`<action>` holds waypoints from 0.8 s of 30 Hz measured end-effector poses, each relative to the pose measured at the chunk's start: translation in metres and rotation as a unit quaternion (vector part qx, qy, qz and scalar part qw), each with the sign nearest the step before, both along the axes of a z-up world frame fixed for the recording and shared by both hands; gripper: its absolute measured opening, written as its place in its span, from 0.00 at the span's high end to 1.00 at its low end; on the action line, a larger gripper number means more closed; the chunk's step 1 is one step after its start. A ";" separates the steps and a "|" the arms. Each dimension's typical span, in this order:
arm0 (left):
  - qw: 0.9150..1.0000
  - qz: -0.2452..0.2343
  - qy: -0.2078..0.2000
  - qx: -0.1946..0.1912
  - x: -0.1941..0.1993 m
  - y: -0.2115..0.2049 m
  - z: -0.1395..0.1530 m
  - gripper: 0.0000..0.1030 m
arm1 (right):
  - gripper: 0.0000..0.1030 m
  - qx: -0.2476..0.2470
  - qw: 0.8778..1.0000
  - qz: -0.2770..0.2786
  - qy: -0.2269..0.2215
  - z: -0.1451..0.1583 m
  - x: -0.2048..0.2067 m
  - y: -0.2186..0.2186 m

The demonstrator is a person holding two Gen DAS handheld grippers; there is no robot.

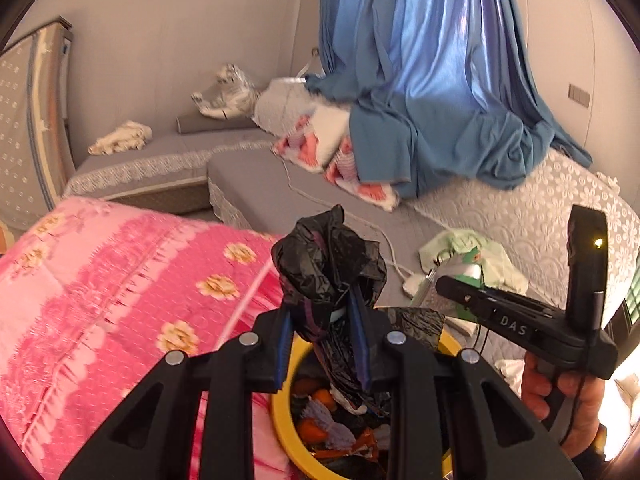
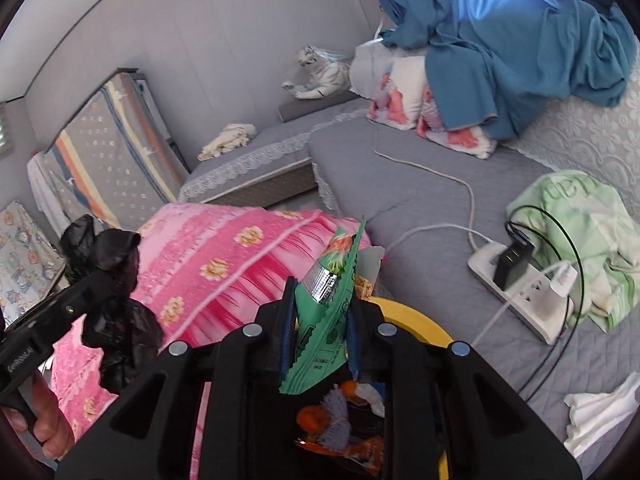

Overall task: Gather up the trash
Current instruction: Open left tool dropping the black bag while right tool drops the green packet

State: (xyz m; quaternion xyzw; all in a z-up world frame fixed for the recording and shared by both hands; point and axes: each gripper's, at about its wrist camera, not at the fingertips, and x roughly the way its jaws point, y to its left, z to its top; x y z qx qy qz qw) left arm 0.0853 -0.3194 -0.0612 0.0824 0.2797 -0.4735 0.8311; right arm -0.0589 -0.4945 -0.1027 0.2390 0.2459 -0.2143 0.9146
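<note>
My left gripper (image 1: 324,336) is shut on a crumpled black plastic bag (image 1: 328,264) and holds it above a yellow-rimmed trash bin (image 1: 282,408) with orange and purple scraps inside. My right gripper (image 2: 320,332) is shut on a green snack wrapper (image 2: 328,304) with a foil patch, also above the bin (image 2: 416,322). The right gripper shows at the right of the left wrist view (image 1: 444,284). The left gripper with the black bag (image 2: 116,316) shows at the left of the right wrist view.
A pink flowered quilt (image 1: 120,288) lies left of the bin. A grey mattress (image 2: 420,208) holds a white power strip (image 2: 524,296) with cables, a green cloth (image 2: 580,240), a white cloth (image 2: 600,408) and a blue curtain (image 1: 432,80). A plush tiger (image 1: 228,96) sits at the back.
</note>
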 end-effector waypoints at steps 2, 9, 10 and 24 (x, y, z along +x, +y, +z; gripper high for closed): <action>1.000 -0.010 0.013 0.011 0.001 -0.008 -0.013 0.77 | 0.80 0.009 1.000 0.001 0.008 -0.007 -0.002 -0.001; 0.997 -0.026 0.052 0.050 0.006 -0.028 -0.053 0.77 | 0.80 0.043 0.999 0.004 0.030 -0.027 -0.003 -0.005; 0.996 -0.028 0.060 0.054 0.007 -0.030 -0.057 0.77 | 0.80 0.045 0.998 0.004 0.031 -0.028 -0.003 -0.005; 0.994 -0.015 0.100 0.048 0.020 -0.017 -0.065 0.52 | 0.54 0.069 0.996 -0.033 0.036 -0.031 -0.010 -0.021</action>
